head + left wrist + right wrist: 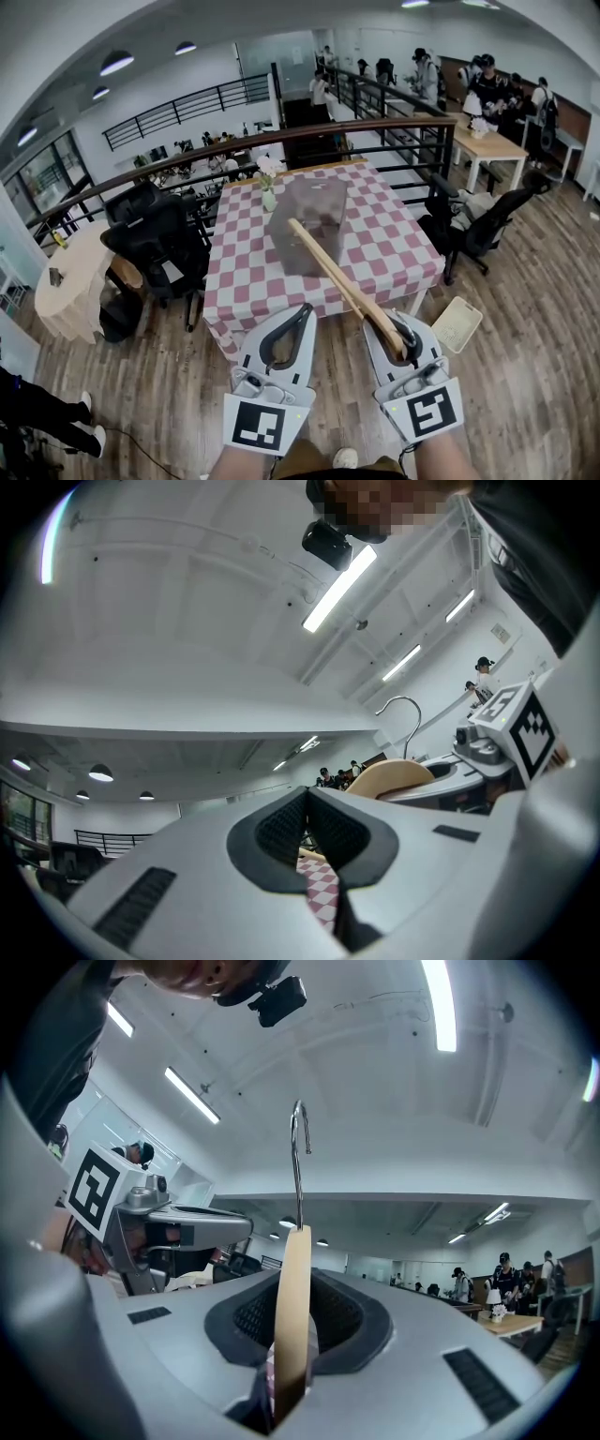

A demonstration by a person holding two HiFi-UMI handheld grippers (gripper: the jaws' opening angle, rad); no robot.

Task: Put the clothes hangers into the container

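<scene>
Hanger (342, 281) of wood is held tight in the right gripper (405, 336), near its hook.

In the head view, its long arm sticks out past the jaws toward a table (384, 234) with a red and white cloth. A gray box (314, 202) stands on that table, ahead of both grippers. The far tip of the hanger lies over the box in the picture. I cannot tell if they touch, or what is in the box. The left gripper (305, 311) is just left of the right one, jaws together, nothing in them. A white basket (457, 323) sits on the wood floor (525, 309), just right of the right gripper. Black chairs (155, 239) stand left of the table, and a rail (187, 159) runs behind it.

In the left gripper view, the jaws meet, with a bit of cloth showing below them. The hanger is off to the right.

In the right gripper view, the hanger stands straight up between the jaws. Its metal hook (298, 1147) rises toward a white ceiling (375, 1082) with long lights.
</scene>
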